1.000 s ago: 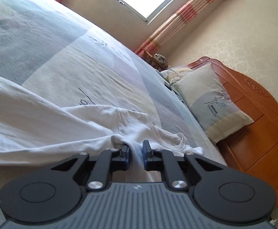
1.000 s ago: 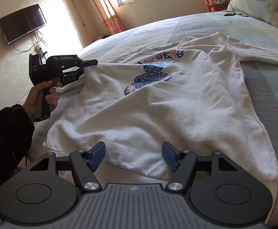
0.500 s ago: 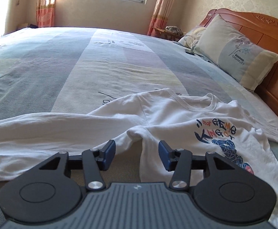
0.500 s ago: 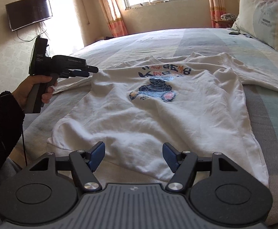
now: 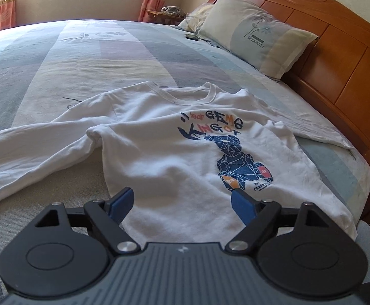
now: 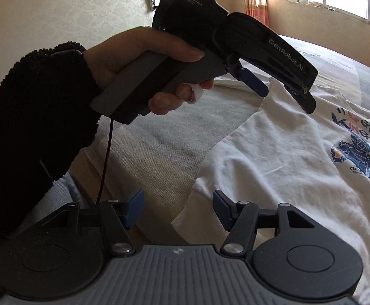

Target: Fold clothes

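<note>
The left claw (image 5: 182,203) stands spread wide over the lower body of the white sweatshirt (image 5: 185,157), its jaws having just been opening, with no cloth pinched between the blue pads. The right claw (image 6: 178,209) is also spread but has just been narrowing a little; its jaws sit at the near hem corner of the sweatshirt, the cloth edge lying between them but not pressed. In the right wrist view a hand (image 6: 144,66) in a dark fleece sleeve (image 6: 32,117) holds the left tool just above the garment's side.

The sweatshirt lies face up on the striped bedspread (image 5: 83,50), its bear print (image 5: 238,162) showing, neckline toward the far side of the bed. One long sleeve (image 5: 32,152) runs out to the left in the left wrist view, with a bunched ridge where it meets the body. A pillow (image 5: 256,35) leans on the wooden headboard (image 5: 337,58) well beyond it.

The folding appears barely begun. The likely trouble is that the bunched armpit fold gets carried into the next fold, leaving a lump. The right claw, closing at the hem corner, may catch only the top layer, or nip the bedspread beneath. With both tools close together, they may also knock each other.
</note>
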Demonstrator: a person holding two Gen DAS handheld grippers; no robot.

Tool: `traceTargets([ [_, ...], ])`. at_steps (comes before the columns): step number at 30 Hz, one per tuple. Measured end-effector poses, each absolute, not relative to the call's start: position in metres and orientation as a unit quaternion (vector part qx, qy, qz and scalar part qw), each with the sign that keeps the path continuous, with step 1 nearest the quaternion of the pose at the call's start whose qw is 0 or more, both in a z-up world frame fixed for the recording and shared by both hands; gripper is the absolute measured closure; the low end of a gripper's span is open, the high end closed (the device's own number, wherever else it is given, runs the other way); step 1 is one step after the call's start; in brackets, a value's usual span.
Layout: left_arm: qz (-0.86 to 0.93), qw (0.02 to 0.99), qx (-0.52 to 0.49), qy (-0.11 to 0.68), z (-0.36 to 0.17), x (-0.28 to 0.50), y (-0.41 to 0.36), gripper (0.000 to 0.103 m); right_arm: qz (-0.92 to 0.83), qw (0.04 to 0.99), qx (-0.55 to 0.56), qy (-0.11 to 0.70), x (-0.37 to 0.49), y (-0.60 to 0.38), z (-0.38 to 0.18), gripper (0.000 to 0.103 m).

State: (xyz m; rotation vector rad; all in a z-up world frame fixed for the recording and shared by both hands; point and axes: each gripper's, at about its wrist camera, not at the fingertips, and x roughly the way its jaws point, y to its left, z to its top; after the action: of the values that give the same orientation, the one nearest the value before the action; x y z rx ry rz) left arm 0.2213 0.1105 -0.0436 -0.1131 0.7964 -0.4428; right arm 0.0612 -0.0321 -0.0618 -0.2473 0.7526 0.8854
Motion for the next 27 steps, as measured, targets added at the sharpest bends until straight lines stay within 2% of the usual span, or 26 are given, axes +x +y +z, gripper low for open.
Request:
traceTargets([
  [2,-0.212,0.897,-0.058,0.383,-0.044,0.220,0.113,0.019,0.386,0.839,-0.121,0.364,0.066,-0.028,-0.070,0.042],
  [4,-0.213,0.899,-0.060,0.379,-0.042,0.218,0.114,0.019,0.359,0.854,-0.132,0.351,0.067,-0.027,-0.073,0.053],
  [5,-0.214,0.900,-0.061,0.376,-0.041,0.217,0.115,0.019,0.343,0.862,-0.150,0.343,0.065,-0.025,-0.074,0.075],
  [6,-0.216,0.900,-0.062,0.373,-0.040,0.216,0.115,0.019,0.332,0.866,-0.166,0.335,0.064,-0.023,-0.074,0.085],
  [9,-0.221,0.901,-0.060,0.369,-0.037,0.215,0.113,0.019,0.333,0.864,-0.173,0.335,0.062,-0.020,-0.069,0.088],
  [12,-0.229,0.899,-0.056,0.369,-0.038,0.214,0.109,0.019,0.370,0.854,-0.130,0.342,0.063,-0.023,-0.057,0.087],
  [14,-0.229,0.898,-0.051,0.373,-0.040,0.214,0.105,0.019,0.376,0.849,-0.113,0.354,0.067,-0.025,-0.055,0.079],
  [18,-0.242,0.894,-0.039,0.376,-0.045,0.212,0.094,0.019,0.384,0.850,-0.053,0.356,0.071,-0.055,-0.044,0.072],
  [23,-0.260,0.882,-0.031,0.391,-0.055,0.214,0.080,0.019,0.280,0.909,0.017,0.308,0.087,-0.149,-0.014,0.062],
  [27,-0.266,0.872,-0.011,0.410,-0.067,0.218,0.069,0.019,0.130,0.945,0.026,0.299,0.120,-0.228,-0.014,0.061],
])
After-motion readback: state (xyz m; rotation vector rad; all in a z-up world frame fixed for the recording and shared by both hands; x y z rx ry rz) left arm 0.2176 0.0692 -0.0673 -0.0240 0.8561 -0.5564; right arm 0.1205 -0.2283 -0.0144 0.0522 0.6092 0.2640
